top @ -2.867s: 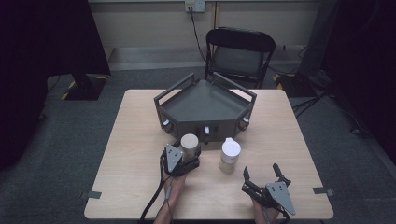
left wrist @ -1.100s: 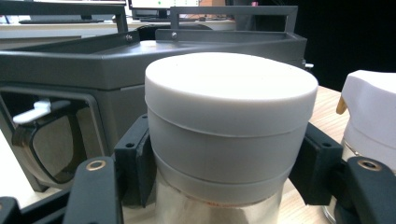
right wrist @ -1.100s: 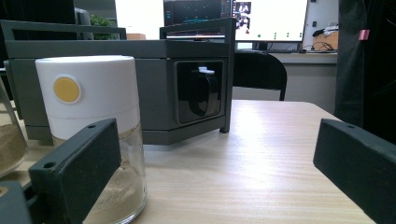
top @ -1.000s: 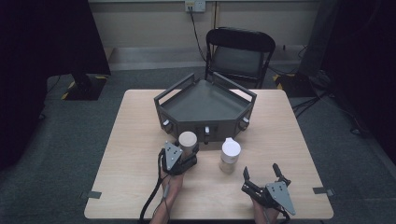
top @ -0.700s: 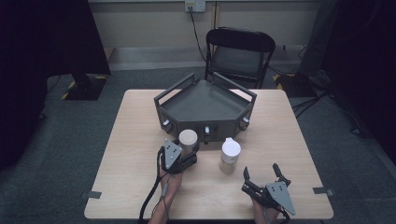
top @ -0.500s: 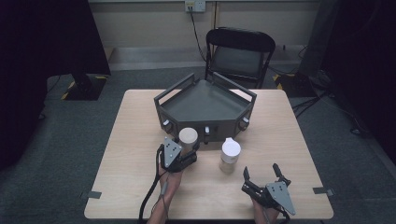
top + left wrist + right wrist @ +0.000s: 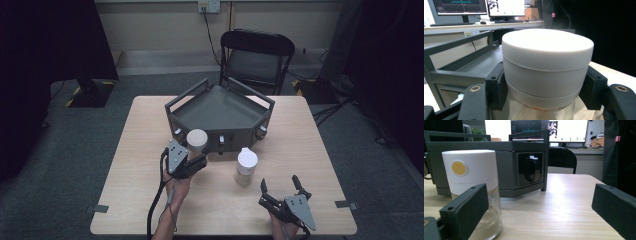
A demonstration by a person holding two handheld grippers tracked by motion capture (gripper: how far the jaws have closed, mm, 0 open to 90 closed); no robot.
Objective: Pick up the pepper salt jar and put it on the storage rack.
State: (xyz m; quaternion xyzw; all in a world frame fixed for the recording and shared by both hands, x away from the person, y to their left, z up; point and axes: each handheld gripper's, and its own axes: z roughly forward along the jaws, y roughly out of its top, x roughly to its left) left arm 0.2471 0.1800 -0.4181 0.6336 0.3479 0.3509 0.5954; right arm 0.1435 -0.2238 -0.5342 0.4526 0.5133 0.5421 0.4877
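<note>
On a pale wooden table (image 7: 150, 125) in a dim, carpeted room, the left gripper (image 7: 192, 161) clamps an upright white-lidded glass jar (image 7: 197, 141) beside the grey metal tray (image 7: 220, 107); the right gripper's (image 7: 281, 189) jaws stand apart.

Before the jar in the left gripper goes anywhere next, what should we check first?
1. Left gripper shut on the held jar, jaws on both sides below its white lid: ok.
2. Held jar upright: ok.
3. Held jar lifted off the table: cannot tell.
4. Grey tray just beyond the jar has bare floor to take it: ok.
5. Second jar stands apart from the held one, out of its way: ok.
6. Right gripper open and holding nothing, near the table's front edge: ok.
</note>
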